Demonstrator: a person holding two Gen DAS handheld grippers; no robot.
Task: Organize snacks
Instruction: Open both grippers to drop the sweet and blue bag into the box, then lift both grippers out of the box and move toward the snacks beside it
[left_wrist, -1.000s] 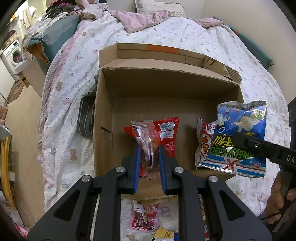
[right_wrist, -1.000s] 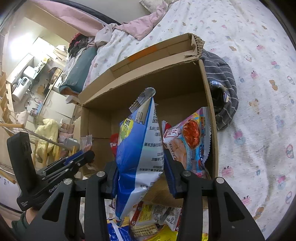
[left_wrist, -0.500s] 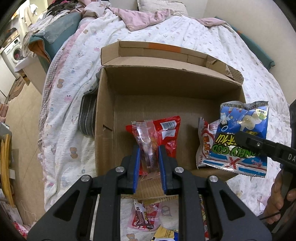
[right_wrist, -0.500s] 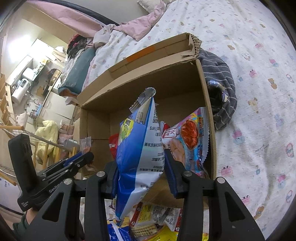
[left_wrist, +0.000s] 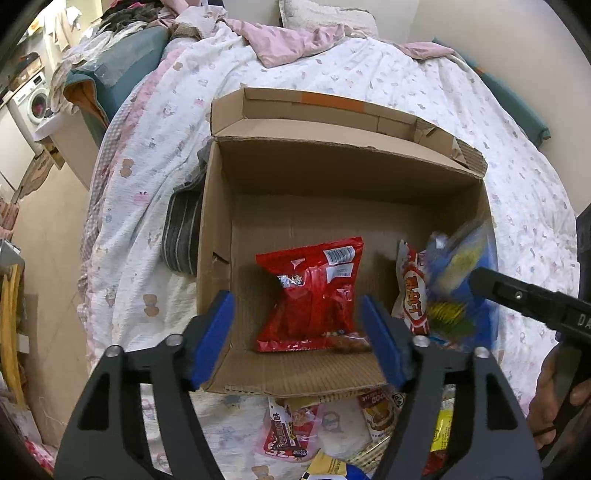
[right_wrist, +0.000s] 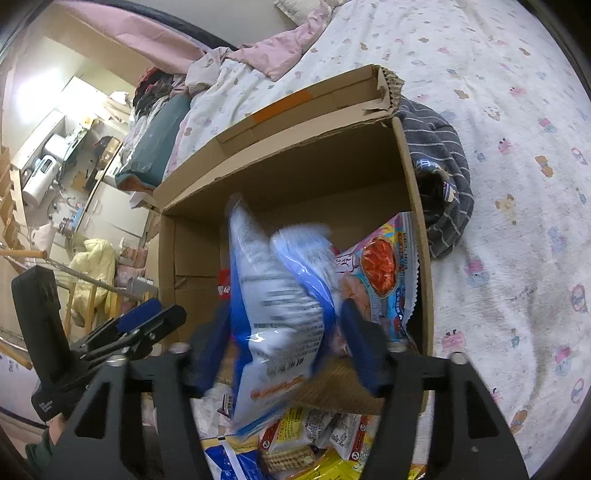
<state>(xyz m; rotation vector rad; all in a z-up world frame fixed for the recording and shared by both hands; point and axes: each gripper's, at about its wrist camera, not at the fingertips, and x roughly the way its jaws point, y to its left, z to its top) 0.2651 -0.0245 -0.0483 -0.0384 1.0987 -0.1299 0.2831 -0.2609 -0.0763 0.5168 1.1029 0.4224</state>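
Observation:
An open cardboard box (left_wrist: 332, 173) stands on the bed. A red snack bag (left_wrist: 314, 295) lies on its floor, loose between the wide-apart blue pads of my left gripper (left_wrist: 299, 332), whose jaws are opening. A blue snack bag (right_wrist: 280, 314), blurred by motion, drops between the pads of my right gripper (right_wrist: 288, 347), whose jaws are also opening. The blue bag (left_wrist: 458, 291) shows at the box's right side. Beside it, a white and red bag (left_wrist: 410, 291) leans on the right wall of the box (right_wrist: 295, 173).
Several loose snack packets (right_wrist: 314, 443) lie heaped on the bedsheet before the box's near flap (left_wrist: 295, 373). A grey striped cloth (left_wrist: 181, 236) lies bunched against the box's left side. The patterned sheet (right_wrist: 517, 221) spreads all around. A hand (left_wrist: 554, 398) grips the right tool.
Both grippers have opened. The red bag has dropped from the left pads onto the box floor, and the blue bag is slipping down from the right pads. Neither hand has shifted.

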